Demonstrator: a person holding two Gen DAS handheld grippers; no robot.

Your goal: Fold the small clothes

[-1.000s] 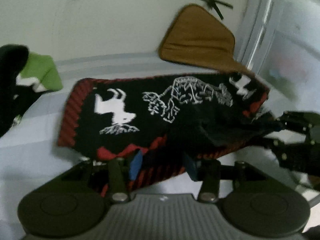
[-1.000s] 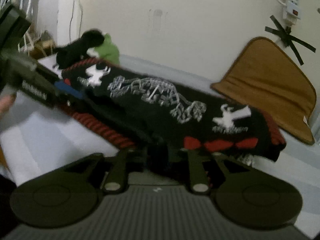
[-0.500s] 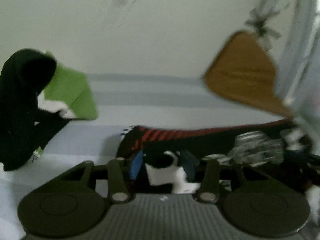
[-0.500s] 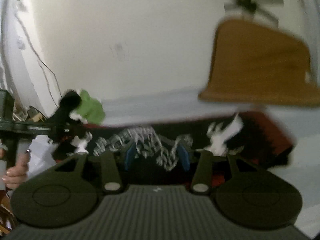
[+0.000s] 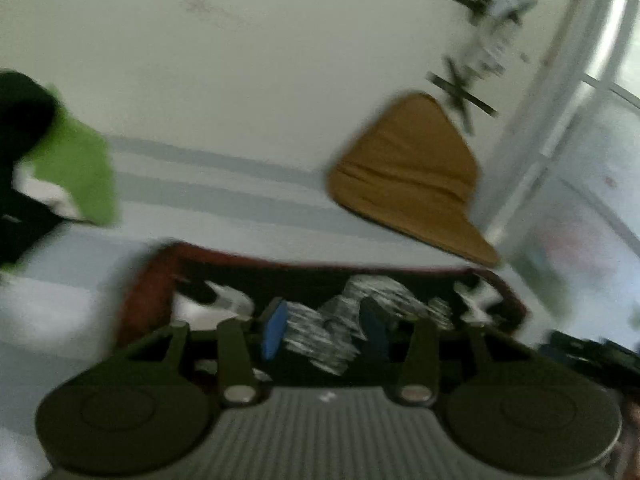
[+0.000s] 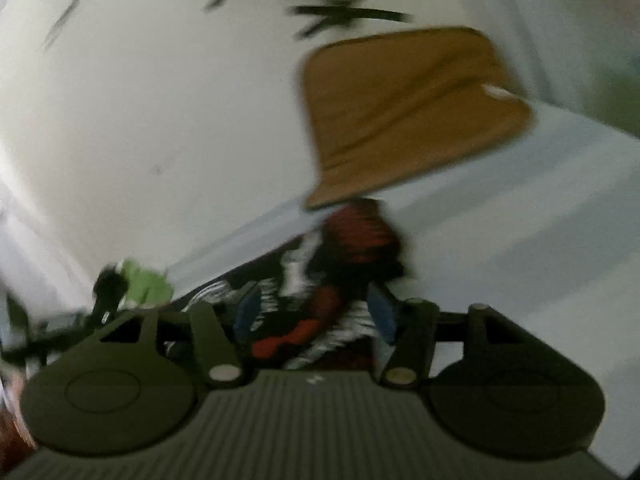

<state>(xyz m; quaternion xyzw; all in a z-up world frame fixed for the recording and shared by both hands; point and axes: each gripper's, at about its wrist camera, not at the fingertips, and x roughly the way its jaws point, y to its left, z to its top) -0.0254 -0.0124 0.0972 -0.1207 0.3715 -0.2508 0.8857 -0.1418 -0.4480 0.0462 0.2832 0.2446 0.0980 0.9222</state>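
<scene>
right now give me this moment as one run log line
left gripper: open | right gripper: open | black knit garment with red trim: flat on bed | green-black clothes pile: untouched

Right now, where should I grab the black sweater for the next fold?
Take the red ribbed edge at the left end of the sweater, coming in low from the left. It lies flat on the sheet, the hem exposed and clear of the left gripper.

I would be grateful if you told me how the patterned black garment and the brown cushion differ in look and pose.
The black garment carries white figures and red trim, while the brown cushion is plain. The garment lies low and spread across the bed, while the cushion leans up against the wall. The garment sits right at the left gripper, while the cushion stands farther back. Both are soft fabric items on the bed.
</scene>
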